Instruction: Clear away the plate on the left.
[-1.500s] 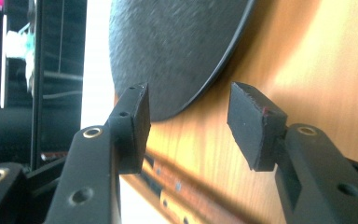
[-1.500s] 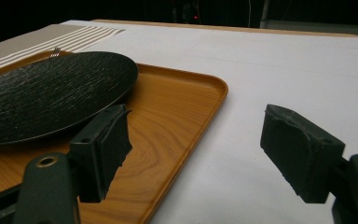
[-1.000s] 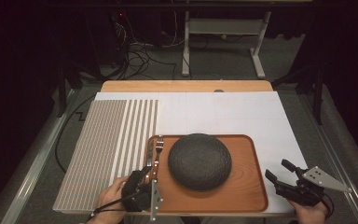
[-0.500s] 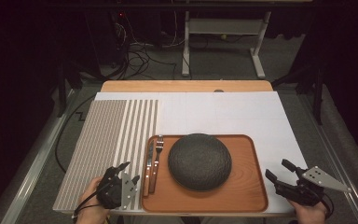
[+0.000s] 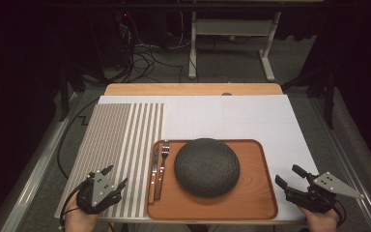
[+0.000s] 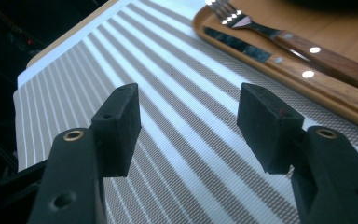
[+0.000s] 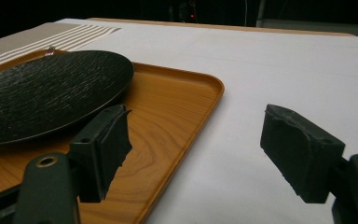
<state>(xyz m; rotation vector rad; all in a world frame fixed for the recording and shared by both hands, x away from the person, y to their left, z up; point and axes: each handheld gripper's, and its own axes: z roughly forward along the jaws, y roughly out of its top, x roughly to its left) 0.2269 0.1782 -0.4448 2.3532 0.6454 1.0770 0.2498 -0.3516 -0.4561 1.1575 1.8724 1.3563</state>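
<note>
A white-topped table (image 5: 251, 121) with a striped mat (image 5: 121, 145) at its left stands in a dark room, cables (image 5: 145, 60) on the floor at upper centre. The wooden tray (image 5: 251, 203) at lower centre holds a dark plate (image 5: 206, 166), a knife (image 5: 154, 171) and a fork (image 5: 161, 166). The left gripper (image 5: 113, 178), lower left over the mat, has just been opening with nothing between its jaws; its view shows the fork's tines (image 6: 223, 11), while the right gripper (image 5: 290, 176), lower right, spread and empty, shows the plate's ridged surface.

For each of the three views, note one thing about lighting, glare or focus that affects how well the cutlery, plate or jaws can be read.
High view: table lit, surroundings near black; the dark plate shows little surface detail. Left gripper view: rivets on the fork and knife handles glare white; the near jaws are soft. Right gripper view: light rakes the plate's ridges; the tray is sharp, the jaws blurred.
</note>
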